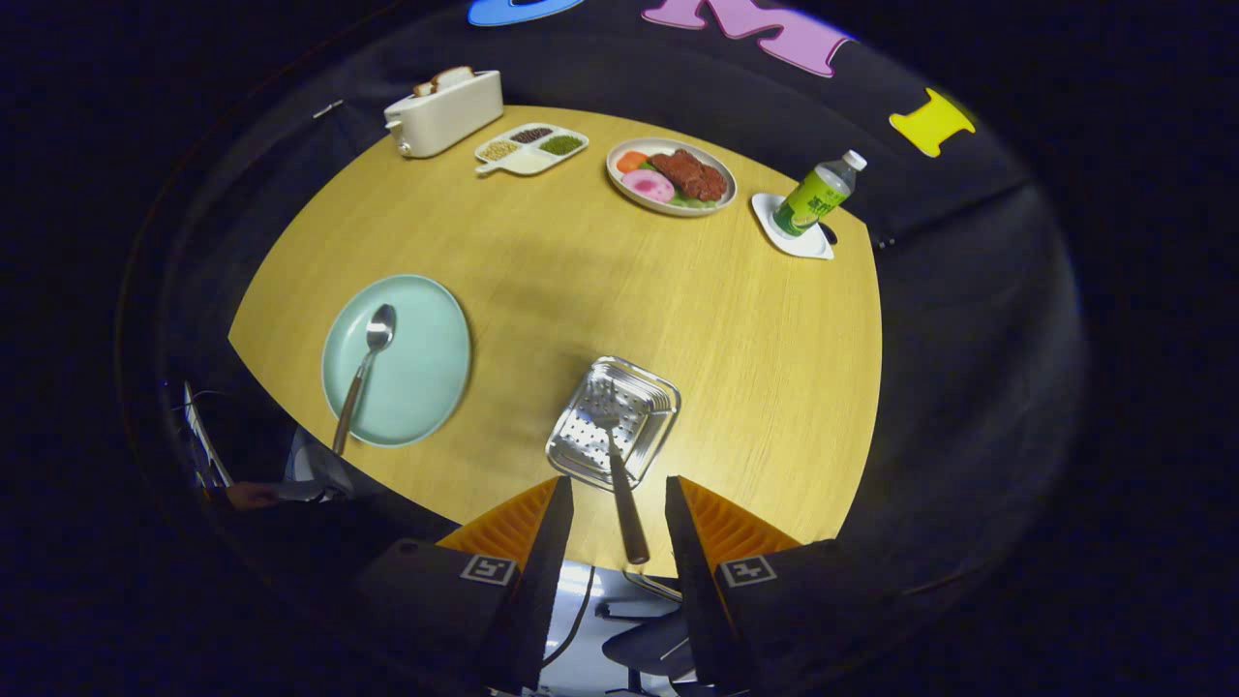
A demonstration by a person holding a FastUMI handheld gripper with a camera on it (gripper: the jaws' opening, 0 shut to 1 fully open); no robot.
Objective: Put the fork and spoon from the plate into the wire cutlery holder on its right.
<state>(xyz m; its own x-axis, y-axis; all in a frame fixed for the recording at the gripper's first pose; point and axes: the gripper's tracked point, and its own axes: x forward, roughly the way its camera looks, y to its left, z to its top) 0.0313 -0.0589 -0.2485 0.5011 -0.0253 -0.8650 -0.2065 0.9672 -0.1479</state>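
Note:
A pale green plate [416, 387] lies on the wooden table to the left of my fingers, with a metal spoon [364, 370] across it, bowl away from me and handle over the near rim. The wire cutlery holder [650, 390] stands just ahead of my fingers. A fork [619, 484] rests in it, tines down in the holder, its handle sticking out toward me into the gap between my fingers. My gripper [619, 508] is open; neither finger touches the fork handle.
Along the far side of the table stand a white toaster [445, 113], a divided tray of beans [530, 148], a plate of food [672, 176] and a green bottle [818, 194] on a white coaster. A chair [649, 639] shows below the table's near edge.

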